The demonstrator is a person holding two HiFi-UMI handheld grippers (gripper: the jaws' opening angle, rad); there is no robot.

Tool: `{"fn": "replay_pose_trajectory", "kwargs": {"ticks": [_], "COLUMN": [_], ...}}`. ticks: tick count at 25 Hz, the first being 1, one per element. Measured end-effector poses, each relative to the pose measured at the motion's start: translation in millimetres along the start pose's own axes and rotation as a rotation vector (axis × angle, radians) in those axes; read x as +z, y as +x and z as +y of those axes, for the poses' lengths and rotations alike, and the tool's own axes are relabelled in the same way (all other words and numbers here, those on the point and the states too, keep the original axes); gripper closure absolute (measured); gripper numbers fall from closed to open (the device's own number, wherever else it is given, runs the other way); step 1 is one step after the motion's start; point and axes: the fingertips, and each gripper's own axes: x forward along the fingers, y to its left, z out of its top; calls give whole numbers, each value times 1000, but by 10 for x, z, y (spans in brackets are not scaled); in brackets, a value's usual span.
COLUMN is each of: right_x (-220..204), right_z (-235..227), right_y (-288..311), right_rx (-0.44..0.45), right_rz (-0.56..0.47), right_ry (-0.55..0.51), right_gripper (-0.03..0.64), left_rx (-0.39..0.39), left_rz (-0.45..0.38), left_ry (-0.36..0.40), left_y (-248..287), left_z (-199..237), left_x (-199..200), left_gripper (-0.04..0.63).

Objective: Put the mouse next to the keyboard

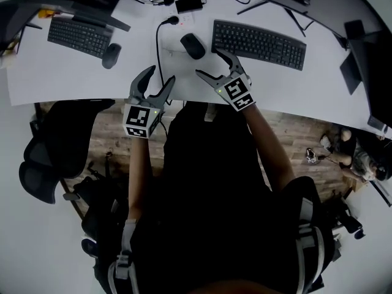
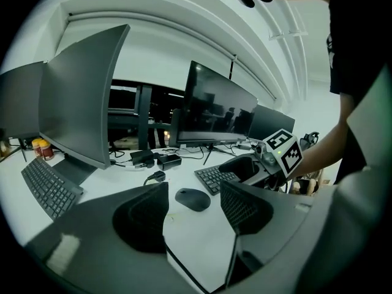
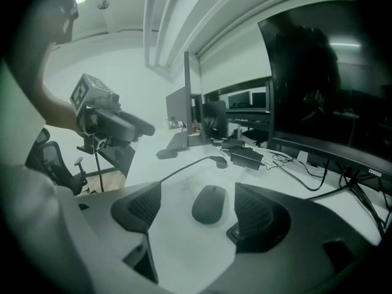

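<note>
Our right hand-held gripper (image 1: pixel 206 62) has its jaws wide apart and holds nothing. It points down at a slant over the bench (image 1: pixel 73 78), so the mouse (image 1: pixel 192 46) sits just ahead of it, framed in the gap between the two jaws. Neither pad touches the mouse. We read the spread as set for the mouse's width, ready to close on its flanks.

The mouse lies flat on the bench just beyond the jaw tips, skewed to the keyboard (image 1: pixel 259 44). That keyboard lies ahead and to the right of this gripper, its near left corner close by the outer jaw. Mouse and keyboard are near each other but apart, so we judge that only a short carry and a straightening are called for.

Our left hand-held gripper (image 1: pixel 162 73) hangs at the bench edge, jaws also wide and empty, well short of the mouse. We take it as held back to leave the right one room.

A power cable (image 1: pixel 157 45) crosses the bench ahead of the left gripper, its plug just beyond the mouse, and it could snag. Well to that gripper's left lie a second keyboard (image 1: pixel 79 37) and a second mouse (image 1: pixel 111 56), which we judge are not the pair meant.
</note>
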Motion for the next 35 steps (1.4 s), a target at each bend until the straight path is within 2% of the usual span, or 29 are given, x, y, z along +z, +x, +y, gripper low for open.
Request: {"fn": "replay_pose_trajectory", "kwargs": {"ticks": [10,18,24,31,35], "right_x": [-92,-204,-281,-413,-432], "right_z": [32,-53,-131,-245,-274], "right_y": [296,572,749,871,929], "right_rx": [24,3,-51,-135,-146], "right_rz": [35,65,100,136,148], "right_ry": [26,75,107,200,212], "right_gripper": [249,259,264,273,278], "left_rx": [-42,-60,-81,-87,-85], "left_rz": [26,43,51,55,62], "left_ry": [-21,-29,-32,-37,-38], "left_y": [169,250,292,325,349], "left_z": [56,112,129,134,144], "left_x": [-118,-187,-211,-193,-211], "left_gripper": [333,334,334,334,336]}}
